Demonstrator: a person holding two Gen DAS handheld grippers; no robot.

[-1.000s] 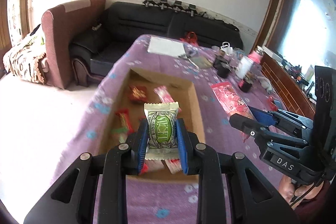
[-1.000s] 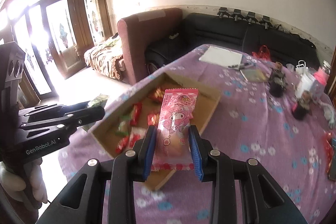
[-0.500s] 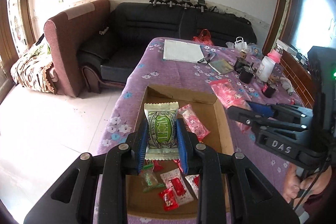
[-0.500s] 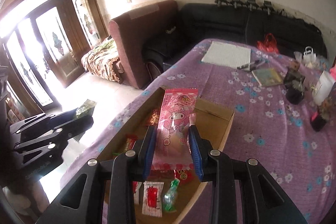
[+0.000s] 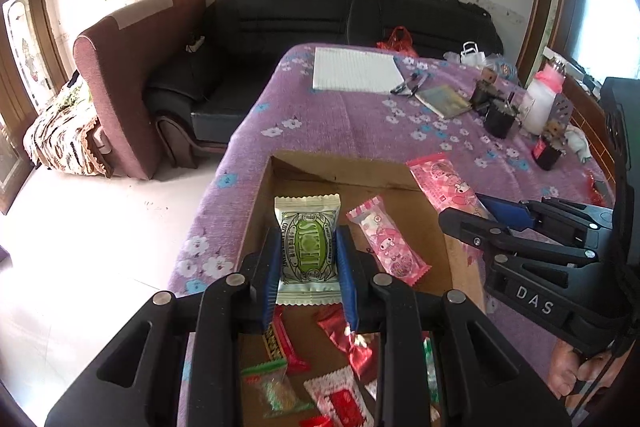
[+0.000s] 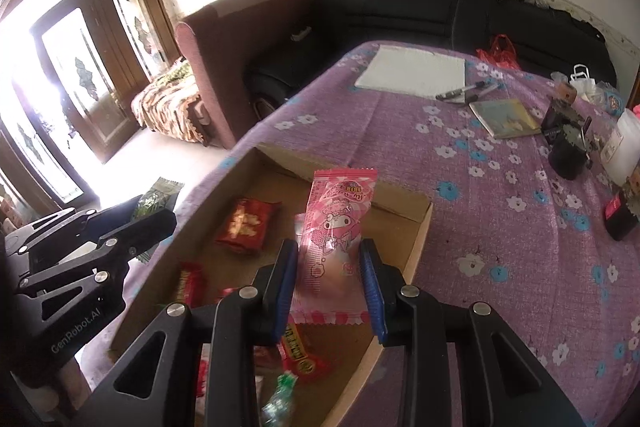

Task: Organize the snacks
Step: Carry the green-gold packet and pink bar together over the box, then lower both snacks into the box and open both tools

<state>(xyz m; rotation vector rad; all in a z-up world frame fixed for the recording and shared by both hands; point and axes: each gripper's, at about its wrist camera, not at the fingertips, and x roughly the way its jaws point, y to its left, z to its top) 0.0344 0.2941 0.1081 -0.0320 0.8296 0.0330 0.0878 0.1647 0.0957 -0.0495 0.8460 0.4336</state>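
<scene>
My left gripper (image 5: 307, 259) is shut on a white-and-green snack packet (image 5: 307, 247) and holds it over the open cardboard box (image 5: 340, 171). My right gripper (image 6: 330, 273) is shut on a long pink cartoon snack packet (image 6: 338, 227) above the same box (image 6: 404, 205). The right gripper and its pink packet (image 5: 444, 183) show at the right of the left wrist view. The left gripper (image 6: 120, 227) shows at the left of the right wrist view. The box holds another pink packet (image 5: 386, 241), a red packet (image 6: 246, 223) and several small red and green sweets.
The box sits at the near left corner of a table with a purple flowered cloth (image 6: 500, 207). A white pad (image 5: 356, 69), a booklet (image 6: 504, 117), dark cups (image 6: 566, 147) and a white bottle (image 5: 540, 103) stand farther back. A black sofa (image 5: 340, 19) is behind.
Both grippers have moved lower and nearer over the box, each still holding its packet. The box interior now fills more of both views.
</scene>
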